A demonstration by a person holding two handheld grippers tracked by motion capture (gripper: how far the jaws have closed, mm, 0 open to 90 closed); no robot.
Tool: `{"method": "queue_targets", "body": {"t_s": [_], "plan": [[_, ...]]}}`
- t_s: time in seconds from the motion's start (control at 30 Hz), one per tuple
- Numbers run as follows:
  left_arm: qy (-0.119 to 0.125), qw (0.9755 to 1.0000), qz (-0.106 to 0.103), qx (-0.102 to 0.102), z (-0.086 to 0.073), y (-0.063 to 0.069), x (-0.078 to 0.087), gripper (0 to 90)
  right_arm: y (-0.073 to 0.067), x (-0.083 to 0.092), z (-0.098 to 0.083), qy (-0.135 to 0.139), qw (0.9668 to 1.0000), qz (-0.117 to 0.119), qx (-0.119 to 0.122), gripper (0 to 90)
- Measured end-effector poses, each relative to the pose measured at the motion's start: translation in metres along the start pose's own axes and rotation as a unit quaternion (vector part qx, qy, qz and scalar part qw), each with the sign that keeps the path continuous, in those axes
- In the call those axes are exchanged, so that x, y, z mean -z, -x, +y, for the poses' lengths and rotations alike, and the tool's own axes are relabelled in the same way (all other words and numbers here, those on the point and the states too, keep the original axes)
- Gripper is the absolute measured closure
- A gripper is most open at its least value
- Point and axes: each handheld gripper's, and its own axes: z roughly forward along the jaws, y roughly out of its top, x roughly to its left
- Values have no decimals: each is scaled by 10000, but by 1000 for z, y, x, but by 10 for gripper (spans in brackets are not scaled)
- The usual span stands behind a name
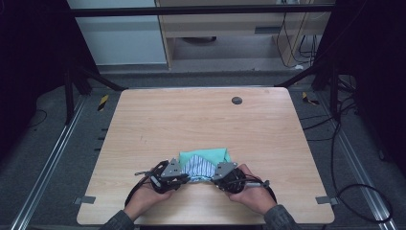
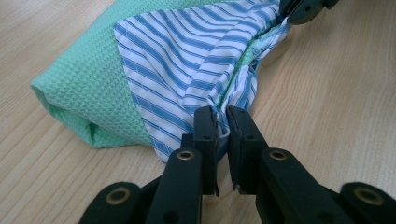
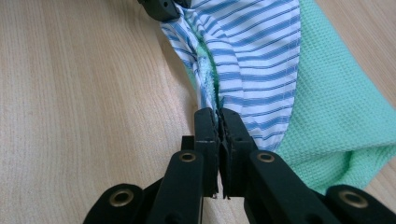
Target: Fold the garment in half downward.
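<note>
Looking down from the high view, the left gripper (image 1: 184, 178) and right gripper (image 1: 214, 176) pinch the near edge of a striped cloth (image 1: 197, 167) lying on a green towel (image 1: 210, 154) near the table's (image 1: 201, 120) front edge. In the left gripper view, the jaws clamp the striped hem. In the right gripper view, the jaws grip the same hem tightly.
</note>
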Motion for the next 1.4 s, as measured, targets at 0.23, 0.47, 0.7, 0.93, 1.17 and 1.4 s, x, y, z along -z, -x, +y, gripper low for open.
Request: {"method": "queue_targets", "body": {"t_s": [0.23, 0.47, 0.7, 0.93, 1.17, 1.4], "plan": [[114, 9999, 36, 30, -1, 3, 3, 706, -1, 2, 0, 11, 10000, 28, -16, 840], [278, 9996, 56, -44, 2, 6, 8, 630, -3, 5, 1, 61, 10000, 42, -54, 713], [243, 9996, 4, -121, 7, 6, 2, 613, 1, 1, 6, 93, 9996, -71, -276, 526], [70, 9997, -138, -205, 3, 10, -2, 688, -5, -5, 6, -43, 9998, 106, -151, 568], [138, 9998, -140, -75, 0, 11, 3, 655, -7, -3, 2, -58, 9997, 108, -190, 515], [294, 9987, 274, 303, -4, -1, 24, 420, 1, 11, -10, 169, 9978, -334, -538, 279]]}}
